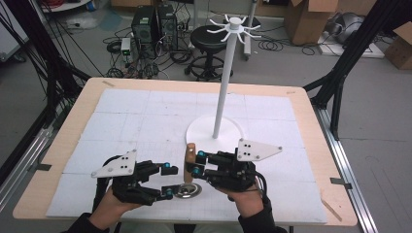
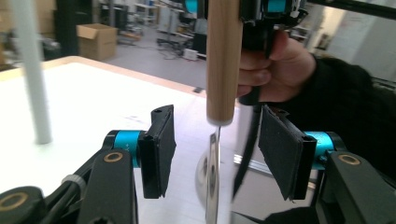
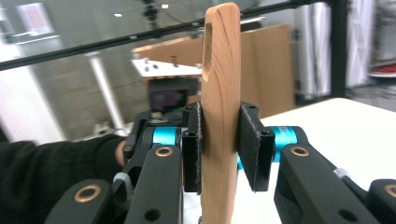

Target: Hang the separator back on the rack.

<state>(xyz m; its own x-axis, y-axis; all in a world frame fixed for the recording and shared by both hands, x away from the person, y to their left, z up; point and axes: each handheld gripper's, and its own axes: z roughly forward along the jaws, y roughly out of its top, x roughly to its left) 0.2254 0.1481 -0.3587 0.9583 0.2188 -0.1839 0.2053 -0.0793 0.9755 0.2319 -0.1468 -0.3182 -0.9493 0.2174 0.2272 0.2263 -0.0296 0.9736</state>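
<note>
A utensil with a wooden handle [image 1: 190,156] and a shiny metal head [image 1: 188,190] stands upright near the table's front edge. My right gripper [image 1: 198,163] is shut on the handle; in the right gripper view both pads press the flat wooden handle [image 3: 220,116], which has a slot near its top. My left gripper [image 1: 169,180] is open just left of it. In the left gripper view the thin metal blade [image 2: 213,172] hangs edge-on between the two pads [image 2: 166,144] without touching them, below the handle [image 2: 224,60].
A white stand with a tall pole [image 1: 225,73], hooks at its top and a round base [image 1: 214,131] rises just behind the grippers. White mats cover the wooden table [image 1: 311,126]. A stool, computers and boxes sit on the floor beyond.
</note>
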